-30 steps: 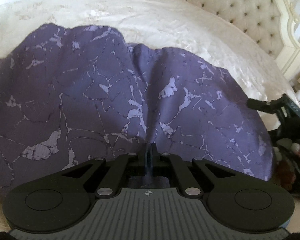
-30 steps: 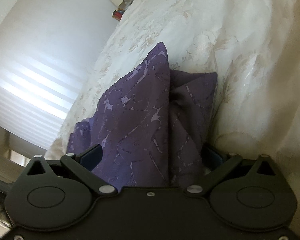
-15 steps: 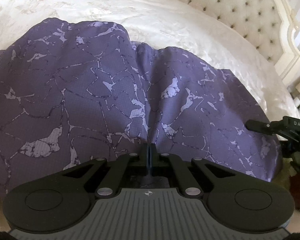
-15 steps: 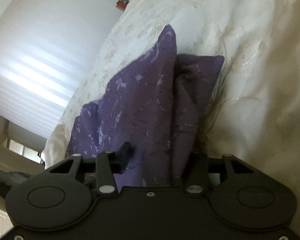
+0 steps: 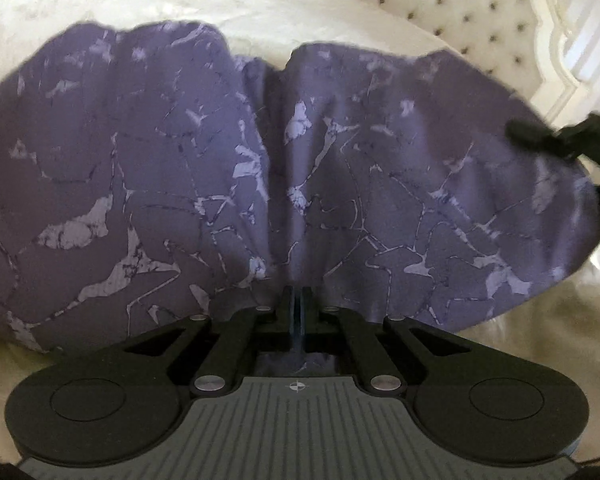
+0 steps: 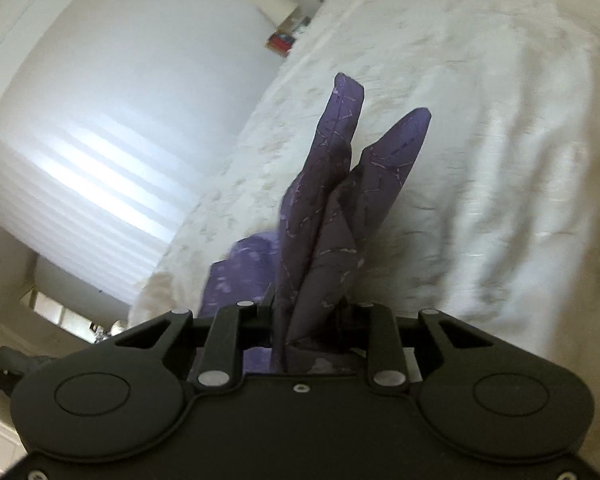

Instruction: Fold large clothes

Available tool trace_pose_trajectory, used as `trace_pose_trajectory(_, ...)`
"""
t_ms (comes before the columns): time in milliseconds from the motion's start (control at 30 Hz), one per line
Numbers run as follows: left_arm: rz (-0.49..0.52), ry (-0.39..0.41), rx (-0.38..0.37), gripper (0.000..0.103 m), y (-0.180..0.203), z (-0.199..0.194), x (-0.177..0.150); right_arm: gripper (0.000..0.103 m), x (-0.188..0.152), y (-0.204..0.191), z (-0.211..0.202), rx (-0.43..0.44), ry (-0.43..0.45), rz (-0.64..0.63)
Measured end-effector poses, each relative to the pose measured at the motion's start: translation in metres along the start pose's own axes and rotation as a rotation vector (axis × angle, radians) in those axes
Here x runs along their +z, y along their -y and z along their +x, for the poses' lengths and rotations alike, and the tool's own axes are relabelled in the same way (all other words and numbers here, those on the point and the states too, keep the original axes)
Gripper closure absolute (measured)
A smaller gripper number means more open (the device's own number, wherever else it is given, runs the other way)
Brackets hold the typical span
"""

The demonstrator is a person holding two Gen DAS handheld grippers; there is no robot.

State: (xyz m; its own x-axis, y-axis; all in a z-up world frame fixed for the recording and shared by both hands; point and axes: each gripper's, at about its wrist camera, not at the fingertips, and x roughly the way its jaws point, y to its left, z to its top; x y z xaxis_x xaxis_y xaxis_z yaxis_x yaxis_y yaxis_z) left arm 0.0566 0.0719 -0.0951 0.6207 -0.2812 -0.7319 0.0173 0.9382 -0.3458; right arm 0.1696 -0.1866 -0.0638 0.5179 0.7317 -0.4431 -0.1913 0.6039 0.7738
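My left tongs (image 5: 298,308) pinch the purple garment (image 5: 260,184). My right tongs (image 6: 312,320), just closing, clamp its bunched corner at six o'clock. An uneven lift could drag it askew across the bed (image 6: 500,140).

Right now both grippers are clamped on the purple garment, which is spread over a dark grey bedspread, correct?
Not quite. The bedspread is cream white, as the left wrist view shows. The rest holds: left gripper and right gripper both clamp the purple garment.

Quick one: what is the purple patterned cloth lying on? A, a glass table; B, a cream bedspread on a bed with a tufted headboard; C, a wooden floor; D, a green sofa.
B: the purple cloth spreads over a cream bedspread, with the tufted headboard behind it.
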Motion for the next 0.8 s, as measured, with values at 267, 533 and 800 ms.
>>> trace_pose_trajectory(267,-0.092,0.040,-0.034,0.097,-0.018,-0.032,0.004,0.067,0.008,-0.064,0.028,0.066,-0.037,-0.046)
trace_pose_trajectory(533,-0.097,0.212,0.110,0.080,-0.059,-0.099,0.007,0.066,-0.007,-0.118,0.105,0.146,-0.161,-0.081)
trace_pose_trajectory(800,-0.162,0.267,0.205,0.080,-0.097,-0.132,-0.006,0.065,-0.056,-0.139,0.202,0.141,-0.295,-0.076)
